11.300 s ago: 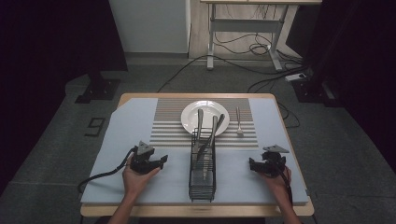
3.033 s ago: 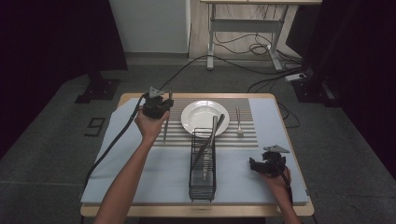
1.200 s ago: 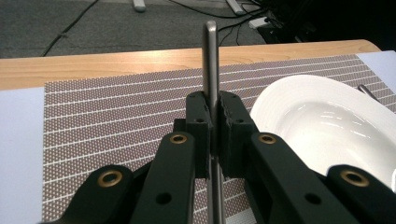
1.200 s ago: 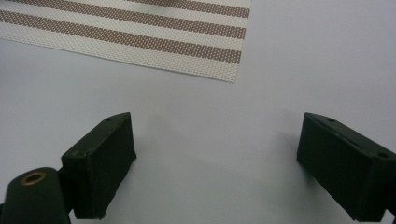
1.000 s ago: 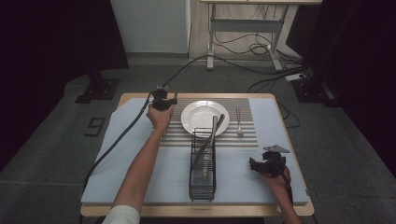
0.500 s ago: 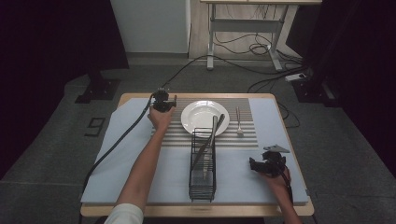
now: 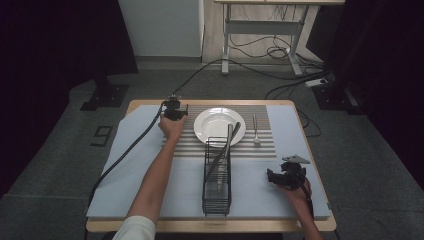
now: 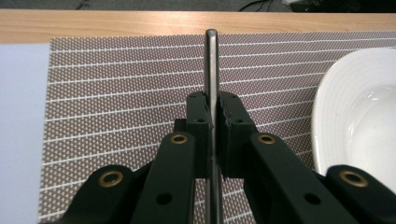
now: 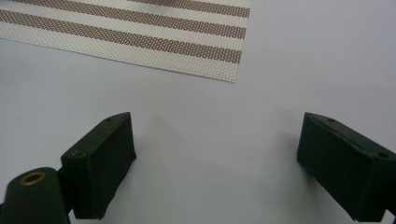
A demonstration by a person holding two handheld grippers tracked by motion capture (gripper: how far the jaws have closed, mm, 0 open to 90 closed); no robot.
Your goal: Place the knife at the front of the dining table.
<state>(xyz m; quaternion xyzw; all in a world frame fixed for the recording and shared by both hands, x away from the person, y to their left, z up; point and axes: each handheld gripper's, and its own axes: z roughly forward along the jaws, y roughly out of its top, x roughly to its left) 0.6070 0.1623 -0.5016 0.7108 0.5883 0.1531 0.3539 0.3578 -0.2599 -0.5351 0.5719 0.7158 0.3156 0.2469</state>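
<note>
Your left gripper is clamped on a thin metal utensil handle, its two pads pressed against the handle's flat sides; the rounded end of the handle sticks out past the fingertips, and which kind of utensil it is cannot be told, since its working end is hidden below the jaws. Take the white plate as your landmark: in the high view your left gripper sits just beside the plate's left rim, over the striped placemat that the plate stands on, with your forearm stretched out across the pale blue cloth. In the left gripper view the handle hangs over the brown weave of the placemat, the plate's rim curves in close at the right of the jaws, and the wooden table edge runs beyond the mat. On the plate's right side a fork lies on the placemat, apart from the rim. On the near side of the plate stands a black wire rack, and a long utensil leans from it up over the plate's edge. Your right gripper rests on the cloth well to the near right of the plate, beyond the rack, its jaws standing wide apart with only bare cloth between them and a corner of the placemat ahead.
</note>
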